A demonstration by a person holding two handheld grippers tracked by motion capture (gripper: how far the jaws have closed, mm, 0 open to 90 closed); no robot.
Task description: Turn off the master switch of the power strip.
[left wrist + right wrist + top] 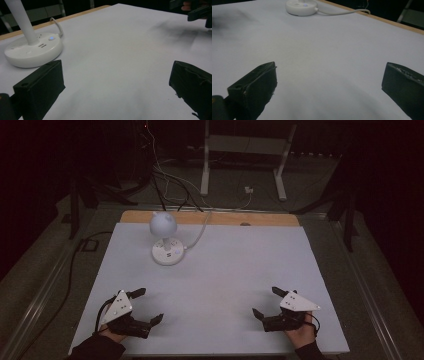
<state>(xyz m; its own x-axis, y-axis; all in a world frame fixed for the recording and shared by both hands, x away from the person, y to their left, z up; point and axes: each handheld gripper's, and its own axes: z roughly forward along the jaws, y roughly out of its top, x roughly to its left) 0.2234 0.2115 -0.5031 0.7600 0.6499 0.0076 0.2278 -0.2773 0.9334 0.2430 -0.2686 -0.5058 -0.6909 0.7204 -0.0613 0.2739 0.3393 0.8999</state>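
A white desk lamp (165, 237) with a round base and a domed head stands near the table's far edge, left of centre. Its base (32, 51) with a small blue light shows at the upper left of the left gripper view, and again, base (300, 6), at the top of the right gripper view. My left gripper (150, 306) rests low at the near left with jaws wide apart and nothing between them. My right gripper (266, 302) rests at the near right, also open and empty. The other gripper (200, 12) shows at the far upper right of the left gripper view.
The white table top (225, 270) has a wooden strip (270, 219) along its far edge. The lamp's white cable (202, 227) runs off the back. Beyond the table stand dark cables and a white frame (245, 155) on the floor.
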